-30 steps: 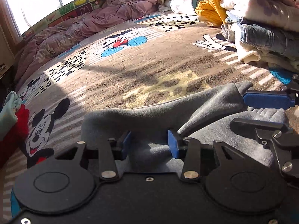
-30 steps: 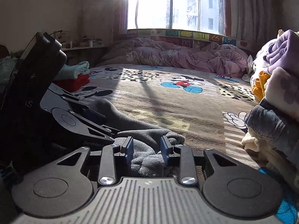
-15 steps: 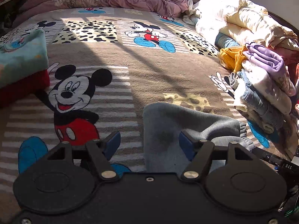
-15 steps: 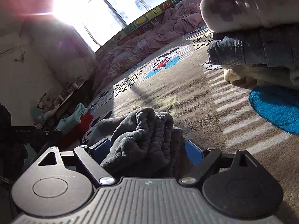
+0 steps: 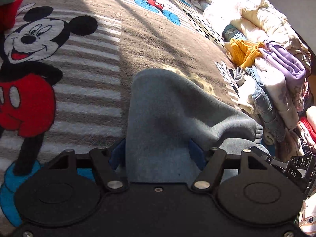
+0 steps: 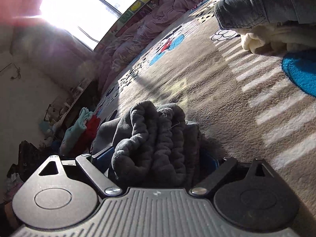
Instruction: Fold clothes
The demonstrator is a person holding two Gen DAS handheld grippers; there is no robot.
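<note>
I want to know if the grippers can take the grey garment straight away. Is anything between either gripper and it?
Nothing visible. The grey garment already lies between the closing jaws of the left gripper, and its bunched end between the open right gripper.

Harsh window [image 6: 83,13] glare, long shadows across sunlit blanket [image 5: 158,45], fisheye-warped edges

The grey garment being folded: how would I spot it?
Find the Mickey Mouse blanket covering the bed. The grey fleece garment lies alone on it, left of the heap of unfolded clothes, the only plain dark grey piece.
</note>
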